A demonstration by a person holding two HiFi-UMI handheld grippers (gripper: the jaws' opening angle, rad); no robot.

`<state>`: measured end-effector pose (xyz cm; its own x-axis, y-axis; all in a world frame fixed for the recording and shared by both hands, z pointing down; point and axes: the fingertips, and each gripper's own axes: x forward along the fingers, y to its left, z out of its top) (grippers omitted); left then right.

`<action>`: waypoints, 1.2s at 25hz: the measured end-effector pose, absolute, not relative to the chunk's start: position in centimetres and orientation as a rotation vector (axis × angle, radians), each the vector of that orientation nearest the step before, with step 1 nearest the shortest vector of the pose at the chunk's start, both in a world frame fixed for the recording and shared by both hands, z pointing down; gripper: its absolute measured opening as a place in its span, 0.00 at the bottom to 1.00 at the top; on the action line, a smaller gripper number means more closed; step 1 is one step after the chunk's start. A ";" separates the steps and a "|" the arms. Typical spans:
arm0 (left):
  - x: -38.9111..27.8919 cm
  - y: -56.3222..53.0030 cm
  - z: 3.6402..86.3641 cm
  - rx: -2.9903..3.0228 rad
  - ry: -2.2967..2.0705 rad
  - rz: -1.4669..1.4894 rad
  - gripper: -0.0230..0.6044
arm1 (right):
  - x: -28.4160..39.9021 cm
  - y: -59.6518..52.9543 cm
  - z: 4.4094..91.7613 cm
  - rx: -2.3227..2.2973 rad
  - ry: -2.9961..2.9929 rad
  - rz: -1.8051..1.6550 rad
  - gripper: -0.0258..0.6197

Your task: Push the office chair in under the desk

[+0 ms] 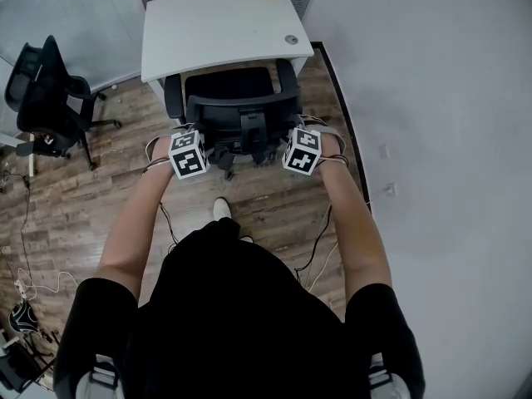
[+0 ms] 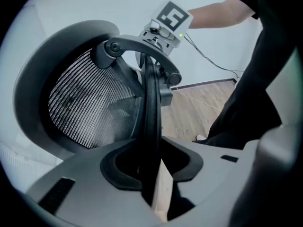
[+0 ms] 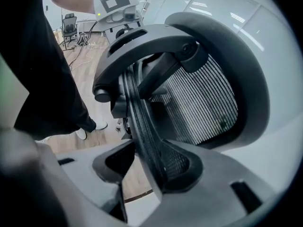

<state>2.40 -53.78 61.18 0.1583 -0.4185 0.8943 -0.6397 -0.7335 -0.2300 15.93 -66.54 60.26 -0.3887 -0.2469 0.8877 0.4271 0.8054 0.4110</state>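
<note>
1. Clamping the left claw (image 2: 152, 170) on the backrest rim (image 2: 150, 108) gives us a firm handle on that side. The thin black edge runs straight up between its jaws, and they sit closed against it.
2. Our right claw (image 3: 147, 170) straddles the opposite edge of the same rim. Its jaws stand wide, with a gap showing on one side, so we judge it loose around the rim and not gripping.
3. We keep one claw at each side of the backrest so the push stays square and the office chair (image 1: 237, 110) does not swivel or roll off line.
4. The chair faces the desk (image 1: 216, 32). Its seat meets the desk's front edge, its armrests are level with that edge, and its backrest is on our side.
5. On the right the wall (image 1: 432, 98) runs close beside the chair, leaving little room there. On the left the floor (image 1: 125, 173) is open, and another chair (image 1: 46, 90) stands well apart.
6. Cables (image 1: 320, 248) trail near our feet, which we judge the only snag.
</note>
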 end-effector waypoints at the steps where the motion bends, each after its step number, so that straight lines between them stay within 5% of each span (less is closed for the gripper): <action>1: 2.3 -54.0 61.2 2.228 -1.038 1.611 0.22 | 15.8 -66.9 60.2 -0.141 -1.834 -0.728 0.29; 9: 2.2 -54.6 61.0 2.242 -1.044 1.603 0.23 | 15.7 -67.5 60.5 -0.176 -1.805 -0.704 0.29; 15: 1.4 -53.7 61.1 2.252 -1.060 1.569 0.36 | 16.1 -66.8 59.9 -0.238 -1.784 -0.693 0.29; 21: 1.7 -54.4 57.2 2.341 -1.274 1.466 0.39 | 16.6 -67.4 56.6 -0.211 -1.886 -0.675 0.29; 30: 6.7 -56.3 47.2 2.356 -1.785 0.897 0.36 | 18.0 -66.0 48.8 -0.062 -2.494 -0.360 0.28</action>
<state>6.69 -56.28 47.16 0.1643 -0.8656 0.4731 -0.8959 -0.3316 -0.2955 17.97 -66.05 48.84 -0.8120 -0.0392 0.5824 0.1270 0.9620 0.2418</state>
